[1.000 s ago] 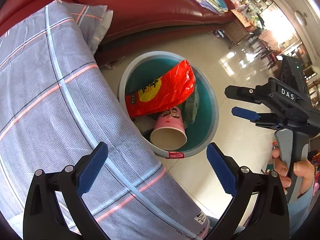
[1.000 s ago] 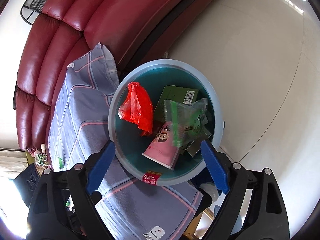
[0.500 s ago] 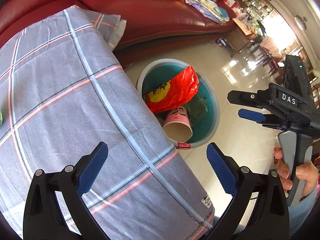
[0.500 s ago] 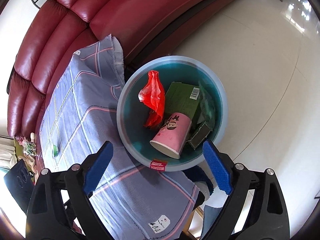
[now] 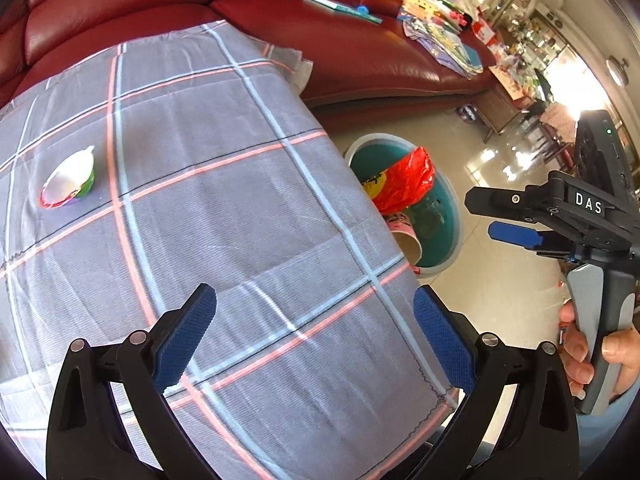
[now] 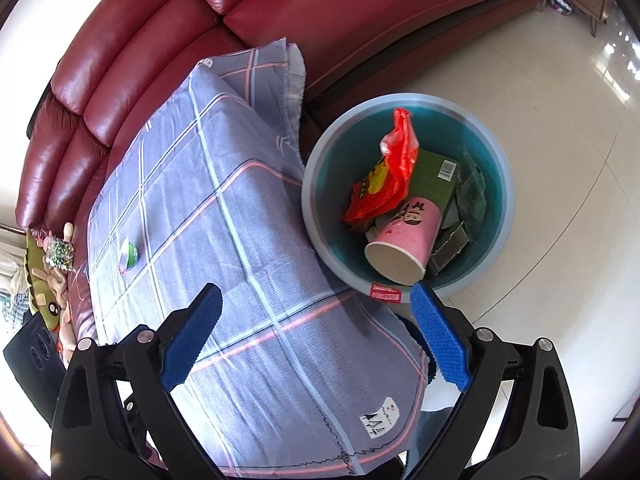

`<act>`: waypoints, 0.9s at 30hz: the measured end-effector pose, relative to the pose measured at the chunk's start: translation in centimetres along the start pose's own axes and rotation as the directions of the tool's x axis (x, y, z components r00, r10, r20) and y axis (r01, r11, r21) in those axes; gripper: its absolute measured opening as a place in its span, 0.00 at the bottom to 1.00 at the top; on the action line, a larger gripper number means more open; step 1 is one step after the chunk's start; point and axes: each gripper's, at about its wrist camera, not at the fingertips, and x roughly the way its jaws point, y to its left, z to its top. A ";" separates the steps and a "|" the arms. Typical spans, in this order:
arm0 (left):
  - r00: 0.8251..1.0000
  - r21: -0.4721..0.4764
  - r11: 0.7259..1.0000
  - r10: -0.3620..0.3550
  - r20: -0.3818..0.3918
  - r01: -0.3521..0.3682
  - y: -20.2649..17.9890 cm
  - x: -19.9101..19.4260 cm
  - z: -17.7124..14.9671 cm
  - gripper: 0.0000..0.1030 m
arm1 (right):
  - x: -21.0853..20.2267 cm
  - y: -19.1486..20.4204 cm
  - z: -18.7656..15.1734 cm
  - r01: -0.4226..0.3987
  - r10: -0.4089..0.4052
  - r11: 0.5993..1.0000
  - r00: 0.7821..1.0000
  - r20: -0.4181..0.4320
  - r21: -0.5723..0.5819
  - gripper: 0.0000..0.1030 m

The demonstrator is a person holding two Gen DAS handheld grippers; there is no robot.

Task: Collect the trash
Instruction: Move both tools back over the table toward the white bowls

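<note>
A round teal bin (image 6: 496,196) stands on the floor beside the cloth-covered table (image 6: 240,240). In it lie a red bag (image 6: 386,184), a pink paper cup (image 6: 404,240), a green box (image 6: 434,178) and green wrappers. A small white and green cup (image 5: 70,178) lies on its side at the table's far left; it shows small in the right wrist view (image 6: 129,255). My left gripper (image 5: 314,336) is open and empty above the table. My right gripper (image 6: 316,336) is open and empty above the table's edge, short of the bin. It shows from the side in the left wrist view (image 5: 516,218).
A red leather sofa (image 5: 320,52) runs behind the table, with papers and books (image 5: 436,24) on its seat. Soft toys (image 6: 48,276) lie at the sofa's left end. Shiny tiled floor (image 6: 560,120) spreads right of the bin (image 5: 448,216).
Both grippers have drawn back and left from the bin over the table. A green wrapper dropped from the right gripper into the bin. The small cup on the table came into view.
</note>
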 end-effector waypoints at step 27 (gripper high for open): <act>0.939 -0.307 0.903 0.337 0.075 -0.300 24.0 -13.9 -12.0 0.96 | 8.4 21.5 -9.0 -0.053 -0.021 0.927 0.981 -0.194 -0.370 0.88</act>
